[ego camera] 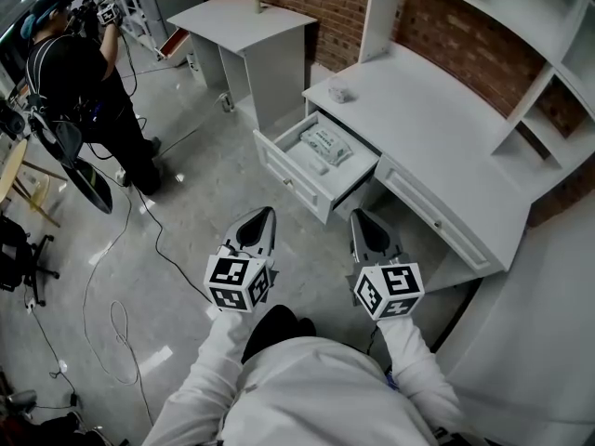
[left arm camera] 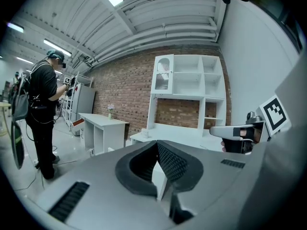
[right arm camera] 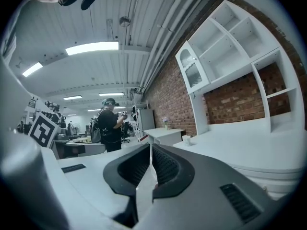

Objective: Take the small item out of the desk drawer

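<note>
The white desk (ego camera: 446, 147) has its left drawer (ego camera: 296, 186) pulled out. Inside the drawer lies a small pale green and white packet (ego camera: 325, 144). A small white object (ego camera: 340, 93) rests on the desk top near the left corner. Both grippers hang in front of the desk, short of the drawer and below it in the head view. My left gripper (ego camera: 266, 217) is shut with nothing between its pads (left arm camera: 168, 159). My right gripper (ego camera: 361, 221) is also shut and empty, its pads (right arm camera: 160, 164) meeting at the tip. The right gripper's body (left arm camera: 240, 133) shows in the left gripper view.
A shelf hutch (ego camera: 548, 72) stands on the desk against the brick wall. A second white table (ego camera: 246, 26) with a small vase stands at the back left. A person in black (ego camera: 79, 82) stands at far left. Cables (ego camera: 121, 277) run over the grey floor.
</note>
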